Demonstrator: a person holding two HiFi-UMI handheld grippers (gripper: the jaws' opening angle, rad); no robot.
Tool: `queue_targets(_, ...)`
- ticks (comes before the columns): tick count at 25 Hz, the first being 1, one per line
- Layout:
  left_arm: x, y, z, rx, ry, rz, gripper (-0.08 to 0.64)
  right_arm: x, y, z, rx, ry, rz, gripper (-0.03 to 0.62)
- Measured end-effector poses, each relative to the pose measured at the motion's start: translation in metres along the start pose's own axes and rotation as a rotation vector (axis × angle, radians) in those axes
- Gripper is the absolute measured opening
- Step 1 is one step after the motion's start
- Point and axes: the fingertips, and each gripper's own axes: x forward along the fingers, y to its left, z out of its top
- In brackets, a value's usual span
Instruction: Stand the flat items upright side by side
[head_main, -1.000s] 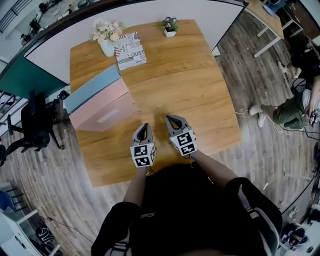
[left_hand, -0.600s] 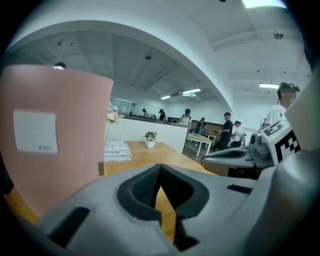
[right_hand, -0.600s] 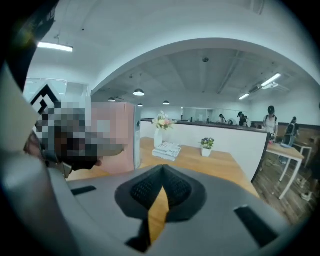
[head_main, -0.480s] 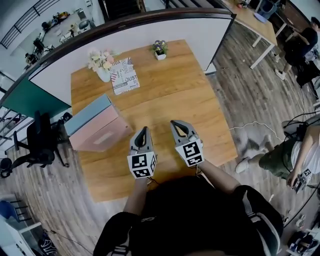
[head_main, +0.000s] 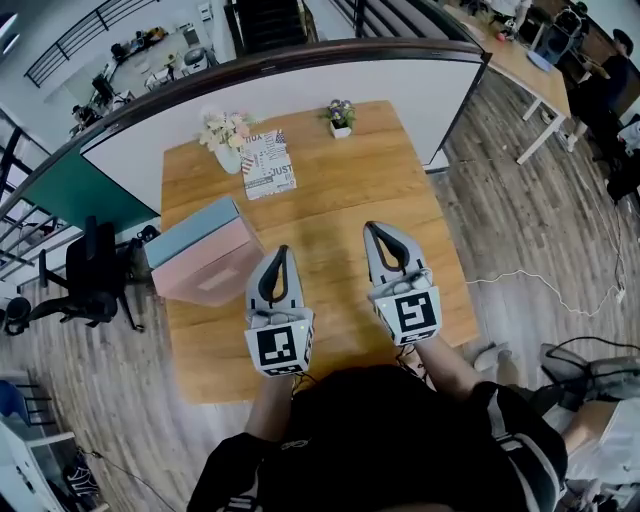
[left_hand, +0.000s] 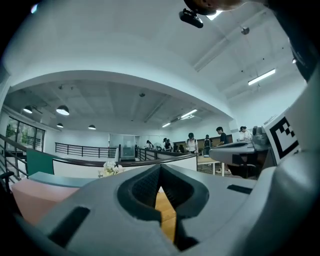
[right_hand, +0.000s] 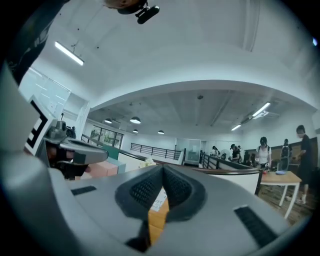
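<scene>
A pink flat box (head_main: 210, 268) lies on the wooden table (head_main: 340, 190) at its left edge, with a blue flat box (head_main: 188, 228) beside it on the far side. A printed magazine (head_main: 267, 165) lies flat near the far edge. My left gripper (head_main: 280, 251) hovers right of the pink box, shut and empty. My right gripper (head_main: 378, 229) hangs over the table's right half, also shut on nothing. In the left gripper view the shut jaws (left_hand: 160, 168) point level across the table, the pink box (left_hand: 30, 197) at the left. The right gripper view shows shut jaws (right_hand: 162, 169).
A vase of flowers (head_main: 228, 135) stands beside the magazine and a small potted plant (head_main: 340, 114) at the far edge. A white curved partition (head_main: 300, 95) rises behind the table. A black chair (head_main: 85, 275) stands at the left; people stand in the far background.
Both grippers have risen toward the head camera and moved apart, still shut and empty. The head view has tilted, so the table sits lower in the picture.
</scene>
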Motion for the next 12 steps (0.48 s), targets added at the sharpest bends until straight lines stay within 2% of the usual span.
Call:
queue_targets(5,-0.005,0.001,-0.011,-0.01,0.032,0.01,0.0,-0.001,0.002,0.0,-0.02,-0.037,0.01,0.005)
queue_targets(12,-0.004,0.001,-0.014,-0.001,0.039,0.013,0.0,-0.001,-0.001,-0.009,-0.013,0.012,0.015,0.003)
